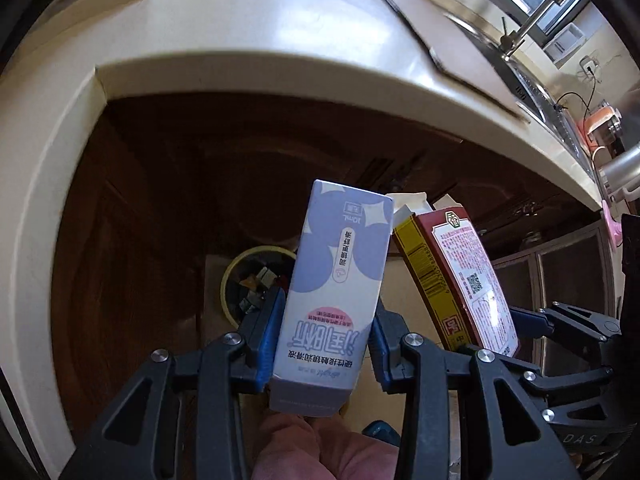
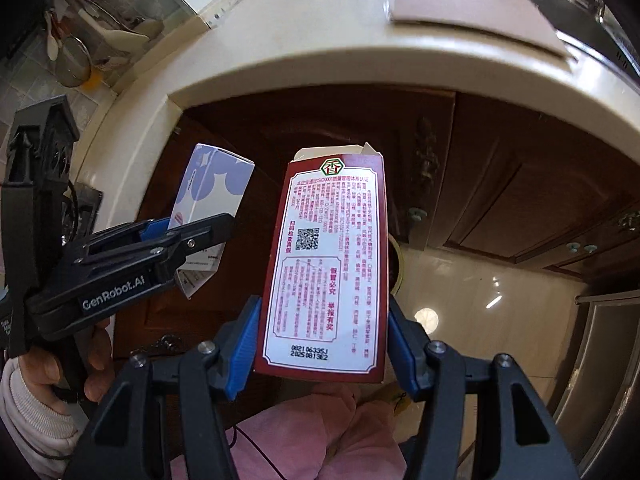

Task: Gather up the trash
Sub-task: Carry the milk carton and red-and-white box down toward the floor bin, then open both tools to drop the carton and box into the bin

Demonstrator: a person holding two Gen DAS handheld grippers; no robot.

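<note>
The left gripper (image 1: 326,344) clamps a tall lilac-and-white box (image 1: 336,280) between its blue pads (image 1: 269,340), the carton standing upright at lower centre of the left wrist view. Just to its right, the right gripper (image 2: 322,344) pinches a dark red box (image 2: 326,264) by its long sides; in the left wrist view the two cartons stand close together, apart near the base, and whether their tops touch cannot be told.

Beyond the lilac box, partly hidden by it, a round yellow-rimmed bin (image 1: 256,280) sits on the floor with scraps already inside; only a sliver of its rim shows past the red box's right edge in the right wrist view. A cardboard sheet (image 1: 216,312) lies under the bin.

A curved cream countertop edge (image 1: 280,68) arcs across the upper half of both views, with dark brown cabinet doors (image 2: 500,184) below it closing off the space behind the bin. Glossy pale floor tiles (image 2: 480,312) stretch open toward the right of the right wrist view. Up on the counter lies a flat cardboard panel (image 1: 460,44); a faucet (image 1: 536,16) and sink fill the upper right. A hand (image 2: 52,368) grips the left tool's handle at lower left of the right wrist view, and pink fabric (image 2: 312,436) fills the bottom.
</note>
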